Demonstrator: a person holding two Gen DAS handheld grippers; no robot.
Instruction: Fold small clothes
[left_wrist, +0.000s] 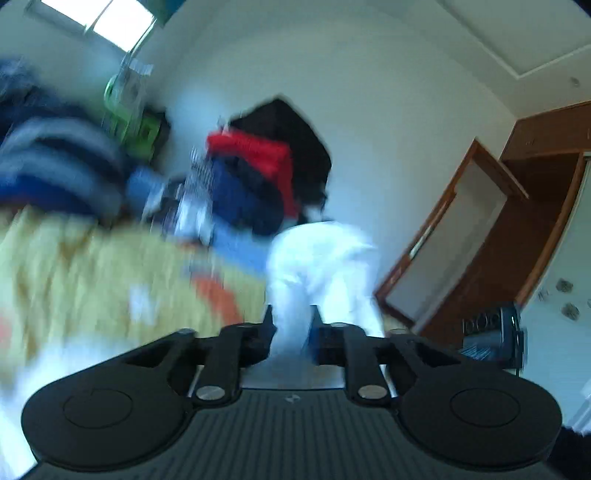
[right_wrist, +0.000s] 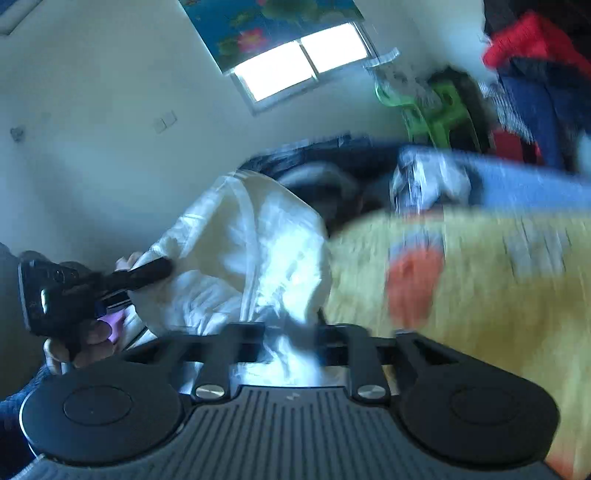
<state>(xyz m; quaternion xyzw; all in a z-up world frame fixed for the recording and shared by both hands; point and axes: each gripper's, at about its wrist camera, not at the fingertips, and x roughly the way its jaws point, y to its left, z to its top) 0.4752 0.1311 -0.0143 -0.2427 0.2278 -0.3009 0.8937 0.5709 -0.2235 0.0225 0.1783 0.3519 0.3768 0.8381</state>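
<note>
A small white garment (left_wrist: 317, 266) hangs lifted in the air between both grippers. My left gripper (left_wrist: 291, 317) is shut on one edge of it; the cloth bunches between the fingers. The left gripper also shows in the right wrist view (right_wrist: 162, 267), pinching the garment's far edge. My right gripper (right_wrist: 291, 321) is shut on the white garment (right_wrist: 251, 251) at its near edge. Both views are blurred by motion.
A yellow patterned bedspread (left_wrist: 92, 280) lies below, also in the right wrist view (right_wrist: 480, 288). A pile of red, blue and striped clothes (left_wrist: 243, 177) sits behind it. A green plastic stool (right_wrist: 436, 114) stands by the wall. A wooden door (left_wrist: 480, 236) is at right.
</note>
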